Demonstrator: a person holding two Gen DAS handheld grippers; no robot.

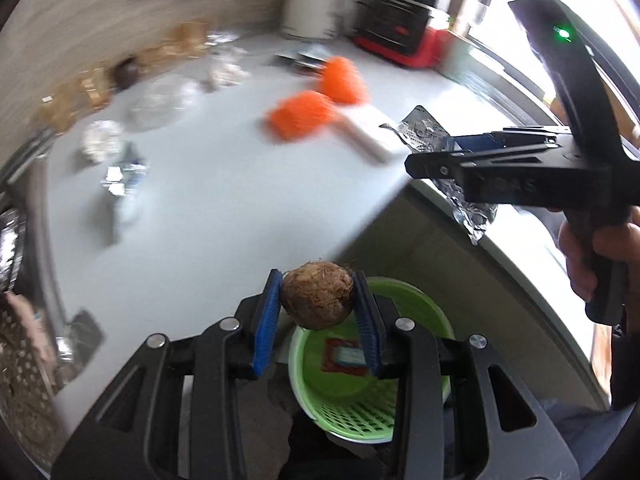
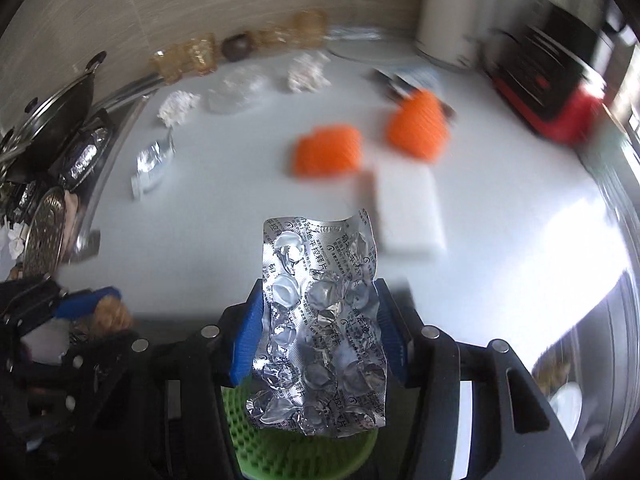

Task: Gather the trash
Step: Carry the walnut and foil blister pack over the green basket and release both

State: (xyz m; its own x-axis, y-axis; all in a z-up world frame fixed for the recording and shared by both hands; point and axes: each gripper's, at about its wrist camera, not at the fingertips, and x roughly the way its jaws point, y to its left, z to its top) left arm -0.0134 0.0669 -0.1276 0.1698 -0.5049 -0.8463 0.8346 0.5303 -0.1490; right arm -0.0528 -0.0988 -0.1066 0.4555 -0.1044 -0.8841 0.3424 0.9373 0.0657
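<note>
Two pieces of trash are in our grippers. We hold a brown fuzzy ball (image 1: 317, 295) in the left gripper (image 1: 318, 300); its blue pads (image 1: 266, 312) are clamped on the ball's two sides. The ball hangs just off the counter edge, above a green basket (image 1: 404, 408) that stands below counter level. A red packet (image 1: 346, 356) lies on the basket floor.

We hold a spent blister pack (image 2: 320, 320) in the right gripper (image 2: 318, 332). Its pads (image 2: 248, 332) press on the pack's long edges, and the foil stands up between them, crumpled, with its blisters burst. In the right wrist view the basket (image 2: 288, 452) shows under the pack's lower end. In the left wrist view the right gripper (image 1: 480, 160) is side-on at the counter edge, the pack (image 1: 424, 128) sticking out past its jaws, and a hand (image 1: 600, 256) grips its handle.

On the white counter (image 1: 208, 200) behind lie more items, all blurred: two orange mesh pieces (image 1: 304, 114) close together, a white block (image 1: 372, 132) just beside them, a foil wrapper (image 2: 154, 160), clear plastic wrap (image 2: 236, 92) and white crumpled wads (image 2: 178, 106). Amber glassware (image 2: 192, 56) lines the wall. A red and black appliance (image 1: 404, 36) and a pale cylinder (image 1: 316, 0) stand at the far end.
</note>
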